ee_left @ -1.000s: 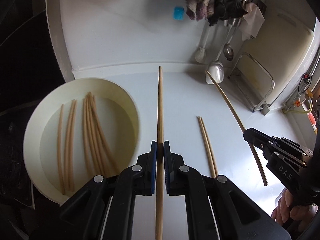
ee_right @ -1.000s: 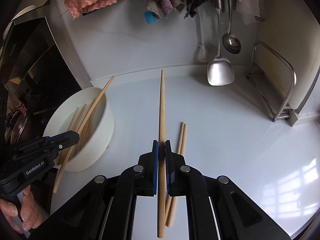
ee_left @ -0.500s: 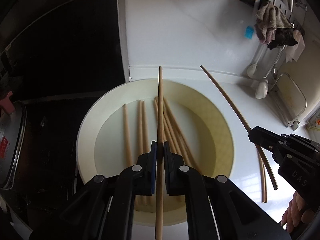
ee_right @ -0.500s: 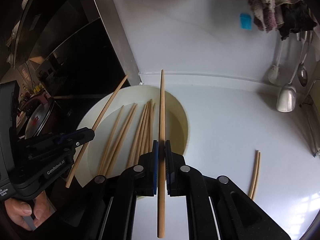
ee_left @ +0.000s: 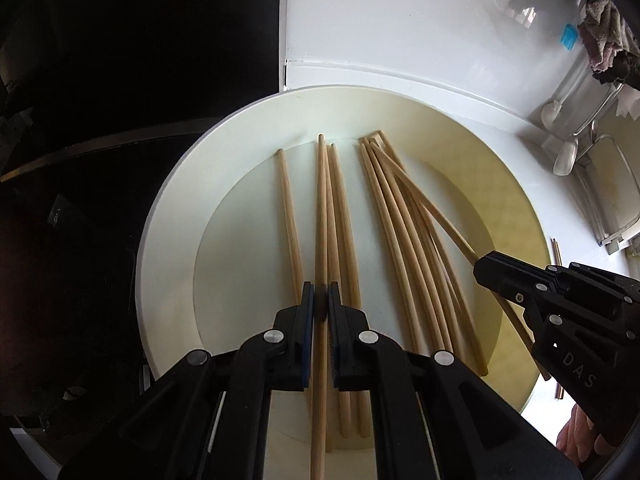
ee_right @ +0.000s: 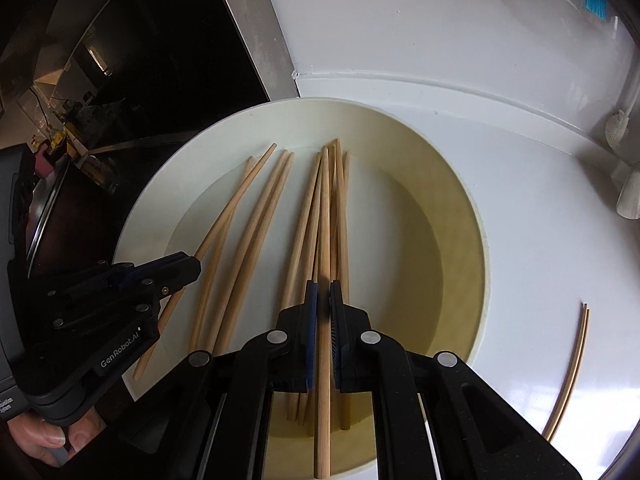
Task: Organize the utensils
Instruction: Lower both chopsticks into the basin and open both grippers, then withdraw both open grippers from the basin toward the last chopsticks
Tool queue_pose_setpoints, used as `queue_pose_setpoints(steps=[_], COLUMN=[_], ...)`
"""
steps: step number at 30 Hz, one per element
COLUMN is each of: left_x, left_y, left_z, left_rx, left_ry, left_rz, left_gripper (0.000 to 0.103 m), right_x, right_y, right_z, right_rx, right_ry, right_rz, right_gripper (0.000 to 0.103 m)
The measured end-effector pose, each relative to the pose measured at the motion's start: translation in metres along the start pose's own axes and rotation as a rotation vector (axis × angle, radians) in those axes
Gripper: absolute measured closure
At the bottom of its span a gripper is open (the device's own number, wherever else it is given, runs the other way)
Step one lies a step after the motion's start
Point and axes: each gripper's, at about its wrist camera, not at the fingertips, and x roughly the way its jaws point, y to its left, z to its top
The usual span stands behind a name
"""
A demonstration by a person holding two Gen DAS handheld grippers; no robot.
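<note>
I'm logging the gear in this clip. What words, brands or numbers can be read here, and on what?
"DAS": white letters on the right gripper, seen from the left wrist.
"GenRobot.AI": white letters on the left gripper, seen from the right wrist.
A further line of small white print at the left edge of the right wrist view, below that brand, is cut off and unreadable.
Bowl and chopsticks: no text.

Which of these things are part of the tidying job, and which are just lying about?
Job:
- round cream bowl
- wooden chopsticks in it
- chopstick in left gripper
- chopstick in right gripper
- chopstick pair on counter

Lying about:
- blue sponge
- hanging cloths
</note>
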Motion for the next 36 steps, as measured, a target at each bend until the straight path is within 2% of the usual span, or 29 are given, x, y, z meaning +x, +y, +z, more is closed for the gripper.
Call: queue_pose_setpoints(steps=[9,11,13,15,17,20,22,31,36], left_x=[0.020,0.020,0.015,0.008,0.002,-0.006,-0.011,-0.033,-0.051], left_y=[0.008,0.009,0.012,0.015,0.018,0.022,0.024,0.013,0.006], left_z=[0.001,0.002,0.002,0.003,0.004,0.004,0.003,-0.010,-0.024], left_rx=[-0.019,-0.028,-0.036,-0.044,-0.051,-0.058,-0.068,-0.063,-0.040], left_ry=[0.049,0.043,0.026,0.002,-0.020,-0.035,-0.047,-0.088,-0.110], left_rz=[0.002,0.009,0.015,0.021,0.028,0.046,0.055,0.064,0.057], left_gripper=[0.095,0.086,0.062,0.047,0.042,0.036,0.027,0.019,0.018], right_x=[0.028,0.032,0.031,0.027,0.022,0.015,0.009,-0.023,-0.046], right_y=[0.000,0.001,0.001,0.000,-0.001,-0.003,-0.003,-0.011,-0.019], right_z=[0.007,0.010,0.010,0.009,0.008,0.003,-0.001,-0.028,-0.047], right_rx=[0.027,0.025,0.029,0.035,0.037,0.042,0.043,0.075,0.093], right_ry=[0.063,0.070,0.065,0.057,0.049,0.036,0.027,-0.023,-0.057], right_rz=[0.025,0.027,0.030,0.029,0.021,0.015,0.014,-0.012,-0.025], right_gripper=[0.097,0.096,0.092,0.088,0.088,0.081,0.077,0.067,0.064])
